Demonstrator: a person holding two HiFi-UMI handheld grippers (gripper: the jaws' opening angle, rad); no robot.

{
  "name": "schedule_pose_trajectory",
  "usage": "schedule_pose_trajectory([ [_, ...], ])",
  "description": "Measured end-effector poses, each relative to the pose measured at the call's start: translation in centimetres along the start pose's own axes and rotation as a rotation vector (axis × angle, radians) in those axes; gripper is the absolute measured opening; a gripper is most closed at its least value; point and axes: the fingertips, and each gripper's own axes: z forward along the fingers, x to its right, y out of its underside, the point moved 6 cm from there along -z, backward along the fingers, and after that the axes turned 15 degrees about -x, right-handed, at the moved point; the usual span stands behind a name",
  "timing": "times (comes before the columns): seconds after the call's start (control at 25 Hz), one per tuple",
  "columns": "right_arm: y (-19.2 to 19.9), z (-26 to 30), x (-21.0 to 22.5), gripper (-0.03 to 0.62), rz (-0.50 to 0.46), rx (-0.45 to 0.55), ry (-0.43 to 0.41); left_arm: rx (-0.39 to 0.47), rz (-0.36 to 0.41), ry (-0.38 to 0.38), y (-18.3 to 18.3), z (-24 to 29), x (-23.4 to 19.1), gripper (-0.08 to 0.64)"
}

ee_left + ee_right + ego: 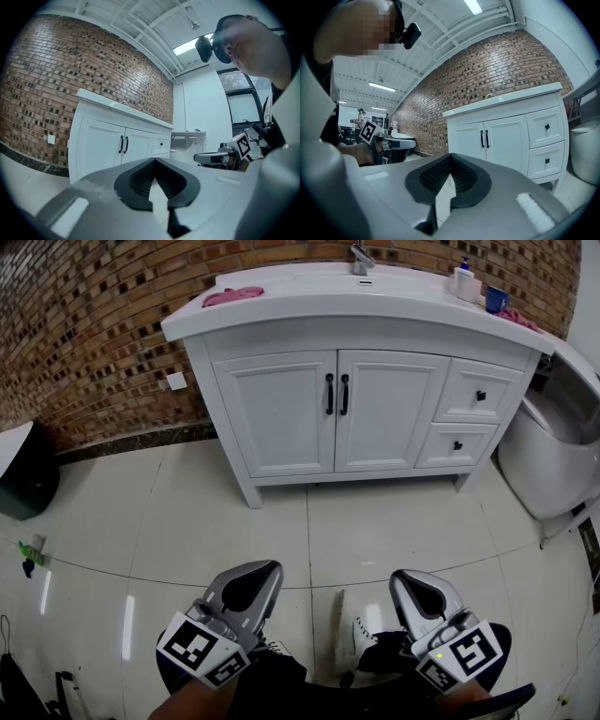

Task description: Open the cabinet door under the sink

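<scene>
The white cabinet under the sink stands against the brick wall, its two doors closed. Two black vertical handles, left door handle and right door handle, sit side by side at the middle seam. They also show as the handles in the left gripper view and the handles in the right gripper view. My left gripper is shut and holds nothing. My right gripper is shut and empty too. Both hover low over the tiled floor, well short of the cabinet and pointing toward it.
Two small drawers fill the cabinet's right side. On the counter are a faucet, a pink cloth, a soap bottle and a blue cup. A white toilet stands at right, a dark bin at left.
</scene>
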Motion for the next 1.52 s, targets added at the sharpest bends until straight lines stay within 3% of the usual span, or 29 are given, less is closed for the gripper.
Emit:
schedule_pose_trajectory([
  [0.64,0.0,-2.6,2.3,0.008,0.022,0.044,0.045,-0.001,0.198,-0.104,-8.9,8.4,-3.0,0.006],
  [1.12,0.4,-4.1,4.2,0.008,0.048,0.051,0.085,-0.068,0.238,-0.213,-11.6,18.2,-7.9,0.008],
  [1.2,0.5,-4.2,4.4,0.008,0.048,0.038,0.095,-0.083,0.238,-0.222,-11.8,19.8,-8.9,0.044],
  [1.52,0.9,-3.7,5.6,0.008,0.065,0.011,0.113,-0.117,0.235,-0.248,-12.4,24.7,-12.8,0.061],
])
